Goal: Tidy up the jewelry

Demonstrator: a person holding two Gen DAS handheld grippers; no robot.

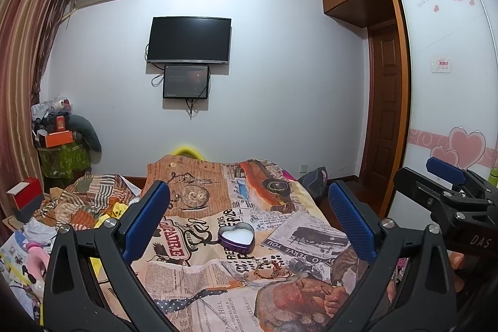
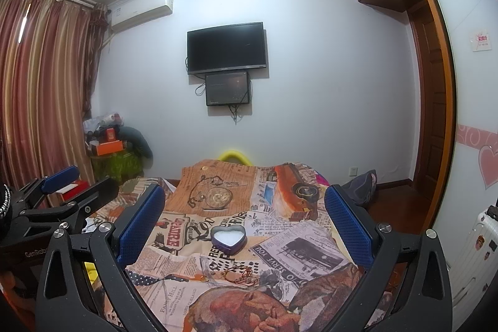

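A purple heart-shaped tin [image 1: 236,236] with a white lining lies open on the newspaper-print cloth [image 1: 280,226]; it also shows in the right wrist view [image 2: 228,238]. A thin red-and-gold bracelet [image 1: 270,269] and a small ring [image 1: 240,283] lie on the cloth in front of the tin; the bracelet shows in the right wrist view [image 2: 241,273] too. My left gripper [image 1: 249,223] is open and empty, held above the cloth behind the jewelry. My right gripper [image 2: 246,223] is open and empty, alongside it.
The cloth covers a bed. Crumpled bedding and toys [image 1: 77,207] lie at the left, with a red box [image 1: 26,196]. A wardrobe [image 1: 448,83] and a door [image 1: 384,120] stand at the right, a white suitcase [image 2: 476,241] beside them.
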